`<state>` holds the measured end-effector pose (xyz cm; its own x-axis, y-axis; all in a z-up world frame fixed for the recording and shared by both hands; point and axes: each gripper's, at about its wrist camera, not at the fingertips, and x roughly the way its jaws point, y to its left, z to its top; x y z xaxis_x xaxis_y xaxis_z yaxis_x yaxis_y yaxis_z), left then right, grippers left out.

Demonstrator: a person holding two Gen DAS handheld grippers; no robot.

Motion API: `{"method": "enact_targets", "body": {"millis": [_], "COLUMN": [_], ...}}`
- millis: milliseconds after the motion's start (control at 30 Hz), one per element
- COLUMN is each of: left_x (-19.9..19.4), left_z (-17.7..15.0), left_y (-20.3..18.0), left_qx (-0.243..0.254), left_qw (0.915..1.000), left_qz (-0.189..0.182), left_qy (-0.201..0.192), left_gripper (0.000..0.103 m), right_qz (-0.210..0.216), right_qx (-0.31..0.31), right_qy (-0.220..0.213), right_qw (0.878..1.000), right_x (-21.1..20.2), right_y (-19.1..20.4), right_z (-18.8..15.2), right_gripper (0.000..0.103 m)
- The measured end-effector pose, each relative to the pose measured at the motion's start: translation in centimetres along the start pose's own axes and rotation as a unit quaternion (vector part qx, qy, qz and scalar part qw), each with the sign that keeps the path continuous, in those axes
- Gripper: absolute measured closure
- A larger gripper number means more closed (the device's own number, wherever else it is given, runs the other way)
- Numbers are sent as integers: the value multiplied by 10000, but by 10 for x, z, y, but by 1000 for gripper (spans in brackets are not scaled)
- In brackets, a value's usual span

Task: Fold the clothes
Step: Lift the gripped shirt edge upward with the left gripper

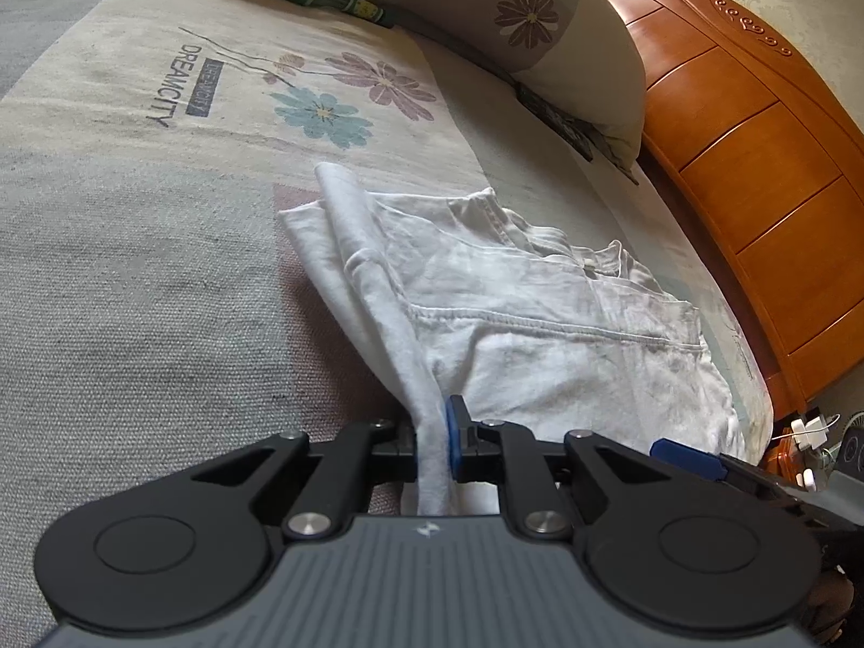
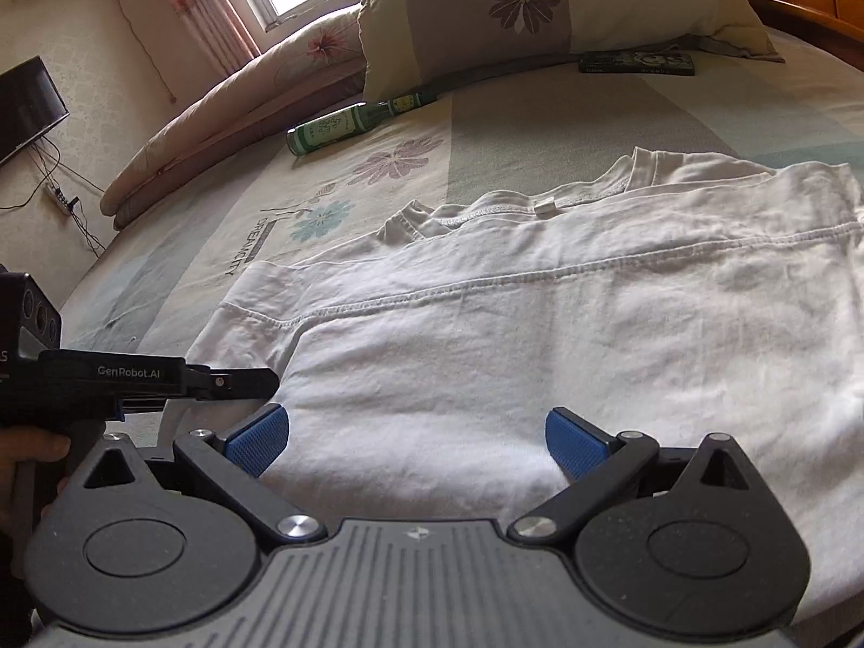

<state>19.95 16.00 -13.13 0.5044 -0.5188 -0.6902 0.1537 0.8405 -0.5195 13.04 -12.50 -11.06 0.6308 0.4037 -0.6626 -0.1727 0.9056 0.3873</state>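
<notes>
A white T-shirt [image 1: 545, 324] lies partly folded on the bed, its collar toward the pillow. My left gripper [image 1: 434, 448] is shut on a raised fold of the shirt's near edge, which hangs up between the blue pads. In the right wrist view the same T-shirt [image 2: 540, 335] spreads across the bed with a stitched hem running over it. My right gripper [image 2: 416, 440] stands open just above the shirt's near edge, nothing between its fingers. The left gripper [image 2: 264, 380] shows at the left of that view, held by a hand and pinching the shirt's corner.
A green glass bottle [image 2: 345, 127] lies on the floral bedsheet [image 1: 135, 227] near a flowered pillow [image 2: 540, 5]. A dark flat box [image 2: 637, 62] rests by the pillow. A wooden headboard [image 1: 756, 162] borders the bed. A rolled quilt [image 2: 216, 124] lies along the far side.
</notes>
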Motion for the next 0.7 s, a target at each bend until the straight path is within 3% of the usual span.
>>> {"method": "enact_targets", "body": {"millis": [267, 400, 700], "left_x": [0, 1, 3], "left_z": [0, 0, 11], "left_y": [-6, -15, -38], "left_qx": [-120, -86, 44], "left_qw": [9997, 9990, 9952], "left_qz": [204, 443, 954], "left_qy": [-38, -34, 235], "left_gripper": [89, 89, 92], "right_qz": [-5, 42, 96], "right_qx": [-109, 13, -64], "right_qy": [204, 216, -252], "right_qw": [9997, 9998, 9996], "right_x": [-35, -45, -78], "right_y": [6, 1, -16], "right_z": [-42, -43, -32], "right_gripper": [0, 0, 0]}}
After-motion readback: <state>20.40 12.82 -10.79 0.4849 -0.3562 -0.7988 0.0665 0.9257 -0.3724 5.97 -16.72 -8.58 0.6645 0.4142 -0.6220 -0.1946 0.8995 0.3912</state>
